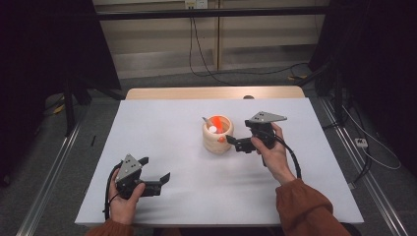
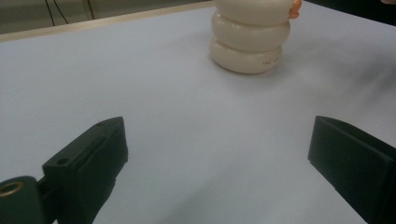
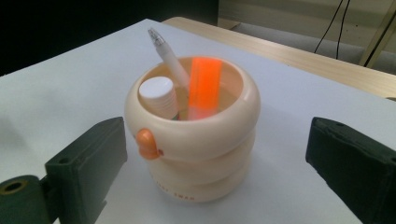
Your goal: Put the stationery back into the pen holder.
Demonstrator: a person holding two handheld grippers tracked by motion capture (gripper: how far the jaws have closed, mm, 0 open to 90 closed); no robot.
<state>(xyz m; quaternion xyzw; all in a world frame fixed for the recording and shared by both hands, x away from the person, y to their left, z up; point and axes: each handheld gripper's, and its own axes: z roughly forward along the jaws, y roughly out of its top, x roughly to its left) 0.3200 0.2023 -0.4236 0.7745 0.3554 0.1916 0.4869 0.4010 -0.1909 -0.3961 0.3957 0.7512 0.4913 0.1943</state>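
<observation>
This looks like a lab or recording room rather than a home. A plain white table [image 1: 162, 147] stands on grey floor between metal floor rails [image 1: 51, 167], with black curtains [image 1: 46, 44] at the upper left and right of the frame. Loose cables [image 1: 206, 69] trail from a wall socket [image 1: 195, 4] at the top centre.

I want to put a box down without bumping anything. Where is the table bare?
Bare: the table left of the cup, up to the far edge, and the near middle between the left gripper and the right sleeve. Crowded: beside the cup, where the right gripper sits.
</observation>
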